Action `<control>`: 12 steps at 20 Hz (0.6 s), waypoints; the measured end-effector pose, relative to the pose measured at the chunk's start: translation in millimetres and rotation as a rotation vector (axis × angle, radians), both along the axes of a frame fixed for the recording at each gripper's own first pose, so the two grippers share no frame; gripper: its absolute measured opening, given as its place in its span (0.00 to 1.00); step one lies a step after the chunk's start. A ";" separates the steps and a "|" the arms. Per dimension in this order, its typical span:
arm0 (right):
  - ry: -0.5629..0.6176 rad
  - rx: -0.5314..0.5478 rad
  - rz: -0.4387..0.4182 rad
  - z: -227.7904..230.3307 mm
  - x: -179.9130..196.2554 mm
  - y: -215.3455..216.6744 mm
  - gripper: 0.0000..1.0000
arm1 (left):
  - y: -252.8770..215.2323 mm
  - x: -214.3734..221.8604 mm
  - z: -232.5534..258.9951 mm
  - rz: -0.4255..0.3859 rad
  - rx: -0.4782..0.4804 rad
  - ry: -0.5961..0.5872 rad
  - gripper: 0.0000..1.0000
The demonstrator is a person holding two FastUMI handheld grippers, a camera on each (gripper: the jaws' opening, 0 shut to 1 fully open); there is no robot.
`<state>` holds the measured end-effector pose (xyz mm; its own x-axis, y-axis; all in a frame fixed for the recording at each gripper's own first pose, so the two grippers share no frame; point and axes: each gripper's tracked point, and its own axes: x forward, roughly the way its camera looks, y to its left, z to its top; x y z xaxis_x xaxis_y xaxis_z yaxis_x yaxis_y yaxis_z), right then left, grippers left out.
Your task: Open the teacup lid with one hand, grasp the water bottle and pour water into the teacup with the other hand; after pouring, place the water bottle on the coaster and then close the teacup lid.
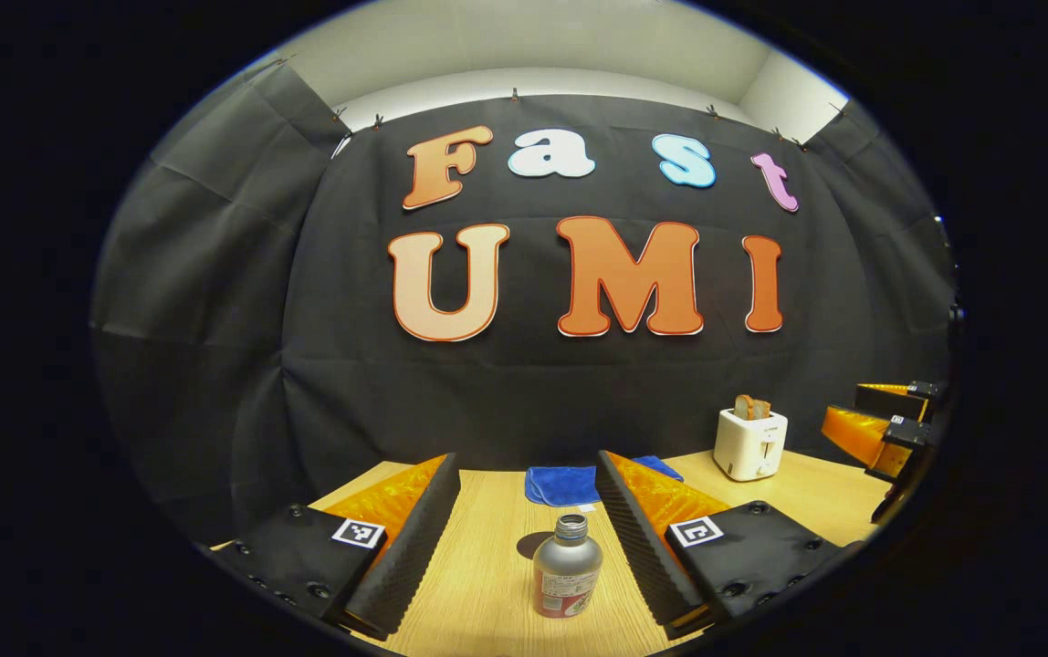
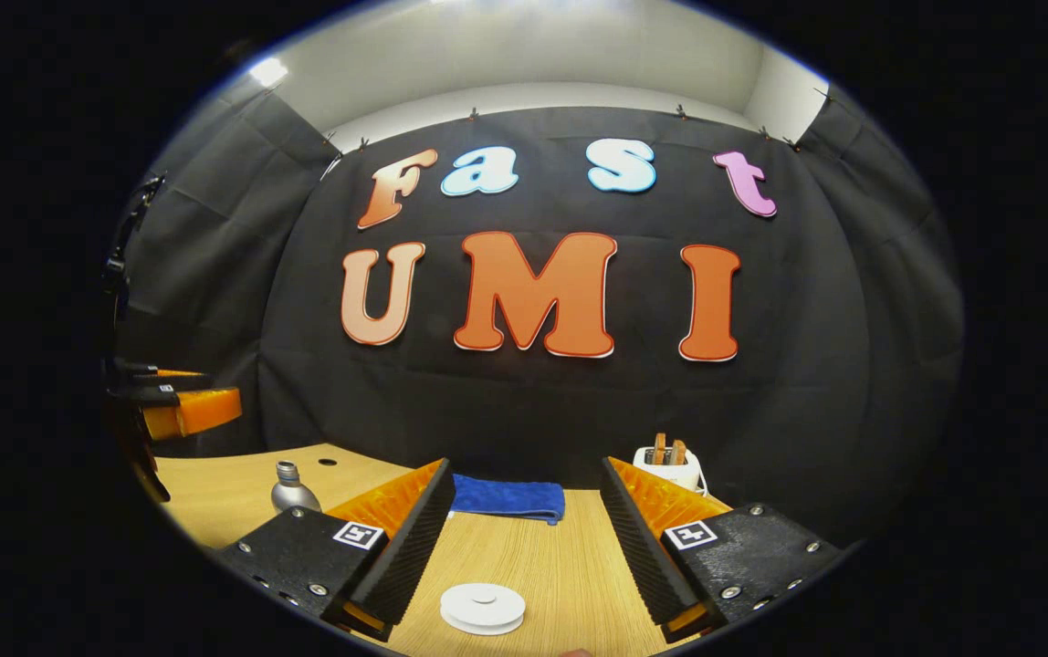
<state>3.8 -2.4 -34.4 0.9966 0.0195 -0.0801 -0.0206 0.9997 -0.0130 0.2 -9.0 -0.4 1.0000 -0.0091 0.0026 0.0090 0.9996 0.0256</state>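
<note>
Black cloth hangs behind the wooden desk (image 1: 487,593). Over it the left claw (image 1: 526,538) is held level, its fingers wide apart, and the water bottle (image 1: 567,578) stands between them, not touching. A blue cloth (image 1: 560,484) lies farther off. The right claw (image 2: 524,538) is level too, fingers apart, with the white teacup lid (image 2: 482,608) near, between them. A toaster (image 2: 667,467) stands far right.

A blue cloth (image 1: 579,484) lies folded on the wooden table (image 1: 487,584) beyond the fingers, between their tips. A white toaster (image 1: 749,443) with bread (image 1: 751,407) in it stands farther right of them.
</note>
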 end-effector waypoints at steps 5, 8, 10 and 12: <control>0.081 0.007 0.021 -36.9 3.7 5.2 0.96 | 0.1 -1.2 -5.1 -0.004 0.003 0.001 0.98; 0.139 -0.001 0.042 -64.3 6.2 11.9 0.96 | 1.8 -0.4 -8.5 0.000 0.001 0.006 0.96; 0.187 0.007 0.061 -83.9 4.6 16.9 0.93 | 2.8 0.0 -13.1 0.003 0.000 0.016 0.96; 0.219 0.027 0.079 -99.3 4.9 22.9 0.93 | 4.1 -0.2 -17.5 0.007 0.002 0.025 0.96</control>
